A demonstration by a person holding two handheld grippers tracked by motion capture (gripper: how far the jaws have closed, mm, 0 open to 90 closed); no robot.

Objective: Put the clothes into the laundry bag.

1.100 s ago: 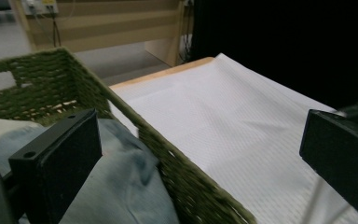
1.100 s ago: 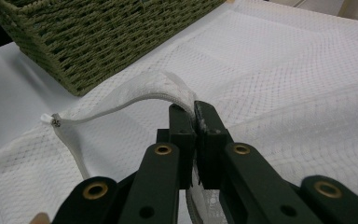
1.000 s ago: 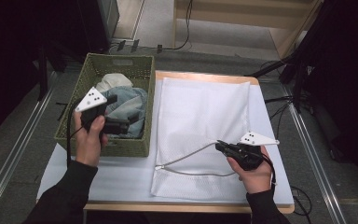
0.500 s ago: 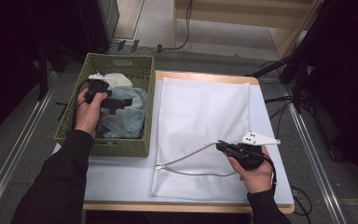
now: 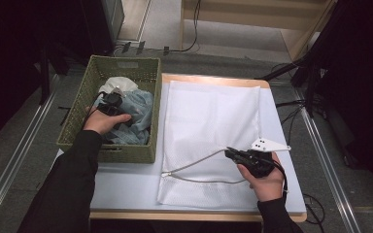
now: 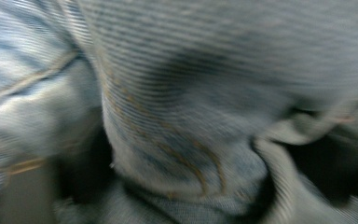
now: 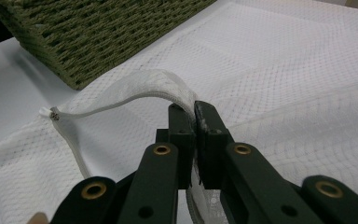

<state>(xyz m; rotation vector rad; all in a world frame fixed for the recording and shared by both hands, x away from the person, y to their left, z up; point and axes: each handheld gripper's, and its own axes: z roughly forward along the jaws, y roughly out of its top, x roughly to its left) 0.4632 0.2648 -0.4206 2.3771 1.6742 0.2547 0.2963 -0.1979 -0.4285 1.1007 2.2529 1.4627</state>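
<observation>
Two grippers are at work, well apart. The right gripper (image 5: 233, 154) has its black jaws pinched shut on the zippered upper edge of the flat white mesh laundry bag (image 5: 213, 126), lifting that edge into an arch so the mouth gapes toward the woven green rectangular basket (image 5: 126, 68). In the right gripper view the raised white rim (image 7: 154, 84) runs away from the jaws to the left, down to the small zipper end (image 7: 52, 114), with the basket wall just beyond it.

The left gripper (image 5: 110, 101) is down inside the basket, pressed among the crumpled pale-blue denim garment (image 5: 136, 114); a cream cloth (image 5: 116, 85) lies past it. In the left gripper view, blurred denim folds (image 6: 177, 140) with tan stitching sit right at the lens, and the jaws cannot be made out — whether they are open or closed on the cloth I cannot tell.

My judgement: the denim is meant for the bag. The relation that matters is that the held-open mouth lies across the basket's wall from the left jaws, facing them — so the left hand, much the nearer to the garment, would carry it over that wall and feed it in along the bag's long axis.
</observation>
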